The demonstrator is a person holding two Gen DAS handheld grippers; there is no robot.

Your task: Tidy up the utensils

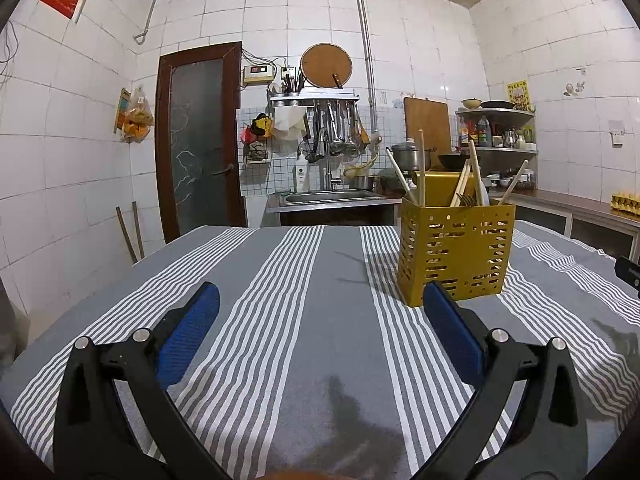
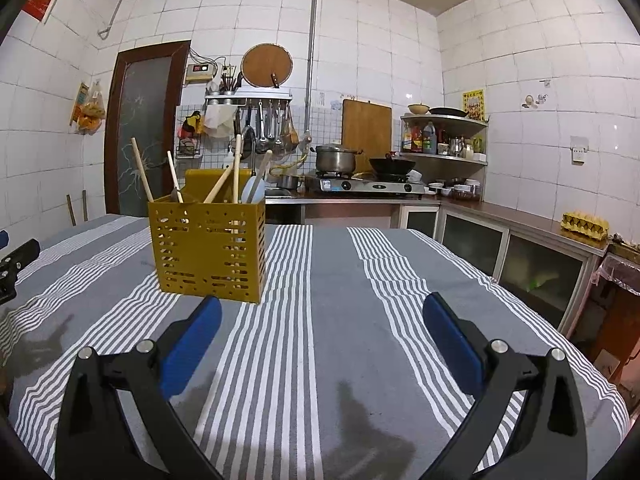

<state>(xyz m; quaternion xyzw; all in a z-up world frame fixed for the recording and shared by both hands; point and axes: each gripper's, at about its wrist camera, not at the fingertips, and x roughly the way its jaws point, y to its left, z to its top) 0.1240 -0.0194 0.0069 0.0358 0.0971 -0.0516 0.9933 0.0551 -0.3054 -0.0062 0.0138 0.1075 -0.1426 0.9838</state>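
Note:
A yellow perforated utensil holder (image 1: 456, 252) stands on the grey striped tablecloth (image 1: 312, 320), ahead and right of my left gripper (image 1: 320, 300). It holds wooden chopsticks (image 1: 421, 168), a fork and a white spoon. In the right wrist view the holder (image 2: 208, 248) stands ahead and left of my right gripper (image 2: 322, 312), with the chopsticks (image 2: 142, 170) and white spoon (image 2: 254, 190) sticking up. Both grippers are open and empty, held above the cloth. The left gripper's body shows at the left edge of the right wrist view (image 2: 14, 264).
The table edge drops off on the right (image 2: 560, 332). Behind the table are a sink (image 1: 332, 196), a stove with a pot (image 2: 336, 158) and wok, a corner shelf (image 2: 444, 136), a counter with an egg carton (image 2: 584, 224) and a door (image 1: 196, 140).

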